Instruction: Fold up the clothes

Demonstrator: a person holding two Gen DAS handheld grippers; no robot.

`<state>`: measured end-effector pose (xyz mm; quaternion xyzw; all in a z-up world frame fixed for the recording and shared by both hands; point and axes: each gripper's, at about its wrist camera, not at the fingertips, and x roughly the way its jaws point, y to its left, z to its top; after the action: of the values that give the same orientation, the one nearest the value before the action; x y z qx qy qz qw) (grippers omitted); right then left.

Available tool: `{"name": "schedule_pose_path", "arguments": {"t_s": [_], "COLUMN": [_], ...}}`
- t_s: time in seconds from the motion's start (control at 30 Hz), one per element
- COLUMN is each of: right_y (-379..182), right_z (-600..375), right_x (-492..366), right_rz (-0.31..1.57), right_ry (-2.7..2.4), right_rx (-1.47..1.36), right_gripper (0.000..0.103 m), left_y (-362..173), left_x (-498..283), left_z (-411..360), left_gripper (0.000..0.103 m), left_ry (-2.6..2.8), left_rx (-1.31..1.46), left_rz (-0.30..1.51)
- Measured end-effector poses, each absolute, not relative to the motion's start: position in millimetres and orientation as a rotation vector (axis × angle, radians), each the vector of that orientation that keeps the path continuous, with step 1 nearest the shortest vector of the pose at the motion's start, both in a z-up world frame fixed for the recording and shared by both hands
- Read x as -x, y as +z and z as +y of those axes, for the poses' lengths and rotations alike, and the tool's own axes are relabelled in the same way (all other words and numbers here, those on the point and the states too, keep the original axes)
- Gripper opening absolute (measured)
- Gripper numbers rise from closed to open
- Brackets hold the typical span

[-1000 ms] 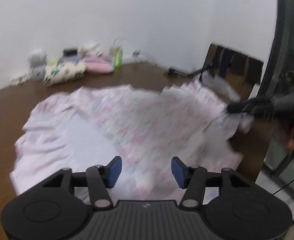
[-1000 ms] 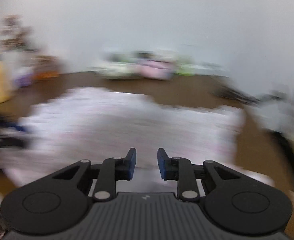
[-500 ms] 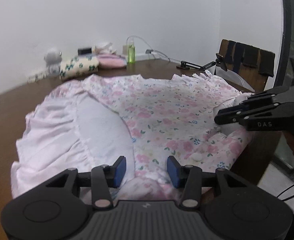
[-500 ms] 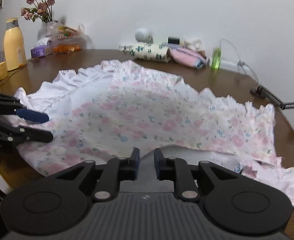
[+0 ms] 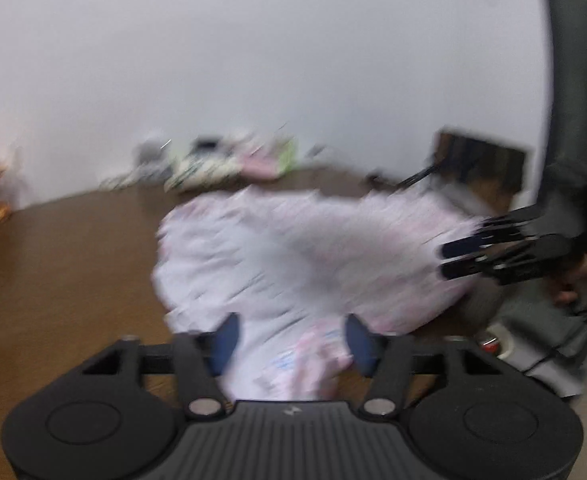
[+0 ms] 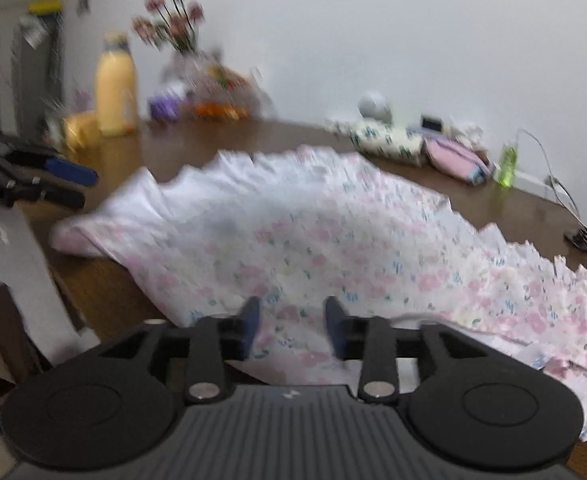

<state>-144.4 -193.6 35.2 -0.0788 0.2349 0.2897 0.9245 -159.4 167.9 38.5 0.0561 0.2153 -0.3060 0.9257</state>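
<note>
A pink floral garment with frilled edges (image 6: pixel 333 232) lies spread on the brown table (image 5: pixel 73 248); the left wrist view of it (image 5: pixel 293 248) is blurred. My left gripper (image 5: pixel 292 338) hovers over its near edge, jaws opening, cloth below the gap and neither pad pressing on it. My right gripper (image 6: pixel 291 318) stands over the opposite hem, jaws also opening, with the floral cloth showing between the pads untouched. Each gripper appears in the other's view: the right one (image 5: pixel 469 258) at the far right, the left one (image 6: pixel 67 186) at the far left.
At the back of the table lie folded clothes (image 6: pixel 389 142), a pink pouch (image 6: pixel 453 158) and a small green bottle (image 6: pixel 507 164). A yellow bottle (image 6: pixel 115 88) and a vase of flowers (image 6: pixel 173 20) stand at the back left. A chair (image 5: pixel 481 164) is beyond the table edge.
Both pairs of jaws have spread wider than half a second ago. The left wrist view has swung sideways and blurred, with the garment now lying farther off. The right view has turned left.
</note>
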Motion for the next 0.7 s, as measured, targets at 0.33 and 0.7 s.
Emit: {"name": "schedule_pose_path", "arguments": {"t_s": [0.33,0.7], "right_y": [25,27], "right_z": [-193,-217], "right_x": [145,128], "right_rz": [0.514,0.64], "right_ry": [0.807,0.889], "right_rx": [0.367,0.22], "right_gripper": [0.042,0.0], "left_y": [3,11], "left_x": [141,123], "left_z": [146,173], "left_gripper": [0.058,0.002], "left_ry": [-0.739,-0.849], "left_rx": [-0.347,-0.302], "left_rz": [0.573,0.644]}}
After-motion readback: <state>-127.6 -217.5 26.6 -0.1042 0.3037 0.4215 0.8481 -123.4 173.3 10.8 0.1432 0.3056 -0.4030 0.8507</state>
